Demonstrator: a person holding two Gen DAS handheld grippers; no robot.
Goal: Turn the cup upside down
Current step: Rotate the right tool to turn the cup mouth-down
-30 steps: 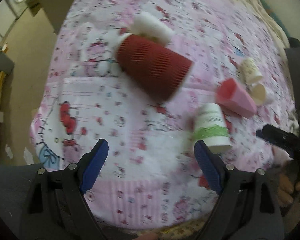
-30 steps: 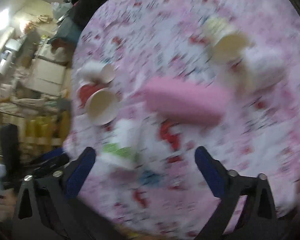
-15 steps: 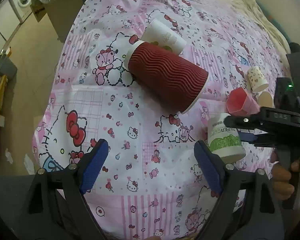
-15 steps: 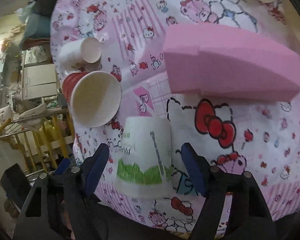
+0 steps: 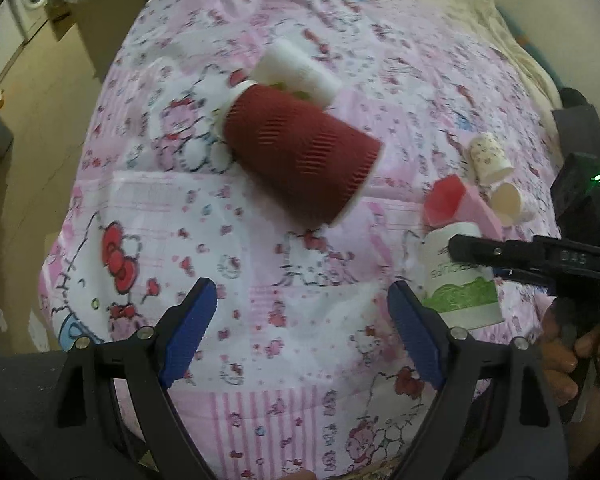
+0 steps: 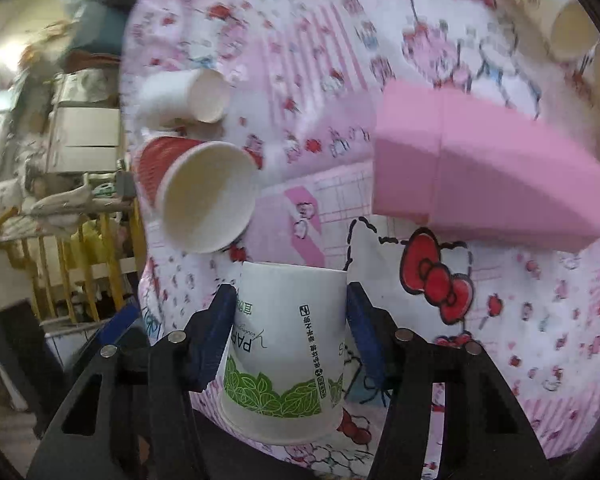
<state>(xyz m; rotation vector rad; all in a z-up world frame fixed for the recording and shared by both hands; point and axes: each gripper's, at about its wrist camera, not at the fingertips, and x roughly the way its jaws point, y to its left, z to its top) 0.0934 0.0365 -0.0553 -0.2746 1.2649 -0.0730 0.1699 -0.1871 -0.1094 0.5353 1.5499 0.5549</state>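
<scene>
Fig.: bed-top w/ patterned pink sheet, 2 handheld grippers, approx. 6 cups lying or standing.

R gripper: jaws narrowed onto the white cup w/ green leaf band, 1 blue pad against each side wall, roughly mid-height. The cup stands rim-down, base-up, at the near edge of the sheet; print reads inverted, consistent w/ an upside-down pose. Side grip at mid-wall is prob. chosen so the thin paper is pinched across its diameter w/o crushing the rim, and so the wrist can rotate it about 1 axis. Judgement: the flip appears done or nearly so; whether the rim rests fully on the sheet cannot be told.

L gripper: jaws wide apart, holding nothing, hovering over bare sheet near the front edge; prob. parked clear of the R side's work.

Other items: red ribbed cup on its side, mouth toward the R gripper; a white cup on its side just behind it, touching; pink foam block lying flat near the white/green cup; 2 small cups beyond the block.
</scene>
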